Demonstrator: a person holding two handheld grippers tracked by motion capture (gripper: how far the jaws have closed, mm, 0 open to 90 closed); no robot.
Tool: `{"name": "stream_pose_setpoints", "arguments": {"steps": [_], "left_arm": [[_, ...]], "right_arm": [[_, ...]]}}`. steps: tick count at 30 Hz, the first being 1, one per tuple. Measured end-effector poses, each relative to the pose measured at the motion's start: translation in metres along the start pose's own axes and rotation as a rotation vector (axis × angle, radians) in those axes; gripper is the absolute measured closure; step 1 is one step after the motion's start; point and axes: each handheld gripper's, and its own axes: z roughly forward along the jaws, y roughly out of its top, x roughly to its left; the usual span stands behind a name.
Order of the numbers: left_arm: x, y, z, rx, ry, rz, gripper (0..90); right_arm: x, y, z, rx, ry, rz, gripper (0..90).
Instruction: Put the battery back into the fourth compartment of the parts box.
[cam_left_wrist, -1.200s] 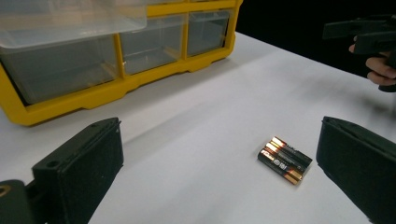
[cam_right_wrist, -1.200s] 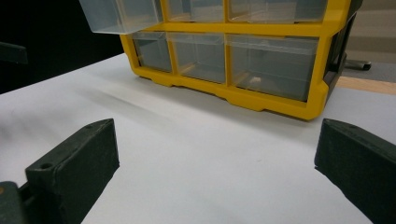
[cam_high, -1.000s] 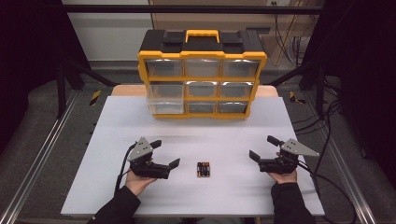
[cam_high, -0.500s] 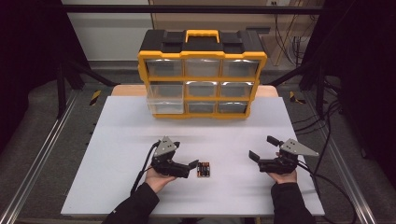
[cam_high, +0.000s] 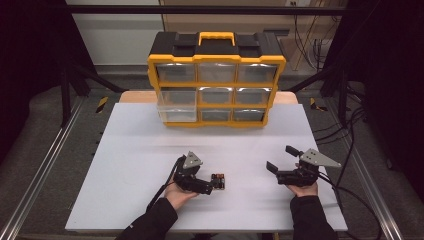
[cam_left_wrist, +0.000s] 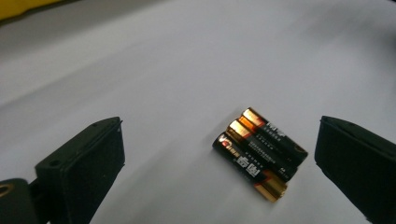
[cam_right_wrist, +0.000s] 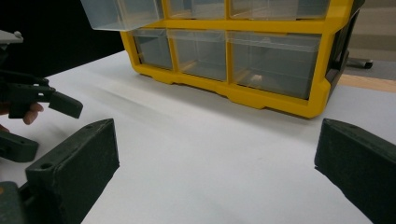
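We log three AA batteries (cam_left_wrist: 259, 151) lying side by side on the white bench (cam_high: 125, 165), touching along their lengths as one small pack. Each has a black label with pale print, a gold band at either end and a red mark near one end. In the left gripper view they lie diagonally, gold tips pointing up-left, the nearest one reaching furthest toward the camera.

We find the pack between the jaws of the left gripper (cam_left_wrist: 224, 168), nearer the right-hand jaw than the left-hand one in that view, and touching neither. In the high view the batteries (cam_high: 218, 181) sit just at the tip of the left gripper (cam_high: 214, 185), near the front-centre of the bench.

Left jaws: spread wide, nothing held. Right gripper (cam_high: 283, 159): jaws likewise wide apart and empty, well apart from the batteries, over bare bench. Its view looks toward the yellow drawer organizer (cam_right_wrist: 261, 93), whose clear left-hand drawer (cam_high: 176, 104) stands pulled out.
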Motion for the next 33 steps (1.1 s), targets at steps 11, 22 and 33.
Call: {"name": "stream_pose_setpoints", "arguments": {"steps": [11,22,33], "left_arm": [[-0.004,-0.006,0.01,0.076,0.021,-0.07,21.3],[-0.017,-0.005,0.012,0.11,0.062,-0.044,41.7],[-0.026,-0.003,0.011,0.138,0.119,-0.033,59.1]], "right_arm": [[0.001,0.0,0.001,0.008,0.002,0.009,0.2],[0.0,0.0,0.001,0.012,-0.001,0.005,0.3],[0.0,0.0,0.001,0.014,-0.002,0.012,0.2]]}}
